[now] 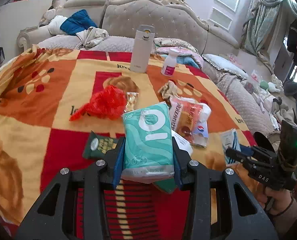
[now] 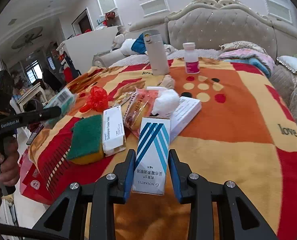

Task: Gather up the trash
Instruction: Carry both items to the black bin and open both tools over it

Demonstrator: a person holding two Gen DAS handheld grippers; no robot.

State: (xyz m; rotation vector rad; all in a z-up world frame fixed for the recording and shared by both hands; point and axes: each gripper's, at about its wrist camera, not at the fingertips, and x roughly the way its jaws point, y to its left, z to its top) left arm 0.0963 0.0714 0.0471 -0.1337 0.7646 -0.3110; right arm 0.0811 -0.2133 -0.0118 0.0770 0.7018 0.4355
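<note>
My left gripper [image 1: 147, 152] is shut on a teal tissue pack [image 1: 148, 138] and holds it above the blanket; the pack also shows in the right wrist view [image 2: 61, 100]. My right gripper [image 2: 151, 160] stands around a white and blue Novartis box [image 2: 152, 156]; the left pad touches it, a small gap shows at the right pad. On the blanket lie a red plastic bag [image 1: 106, 104], a snack wrapper [image 1: 185, 116], a white crumpled tissue [image 2: 166, 101], a green sponge [image 2: 86, 140] and a white medicine box [image 2: 113, 131].
A beige thermos [image 1: 141, 49] and a white pill bottle [image 1: 169, 64] stand at the far side. A dark green packet [image 1: 99, 145] and a flat white box [image 2: 185, 110] lie on the blanket [image 2: 238, 150]. A sofa [image 1: 238, 98] runs along the right.
</note>
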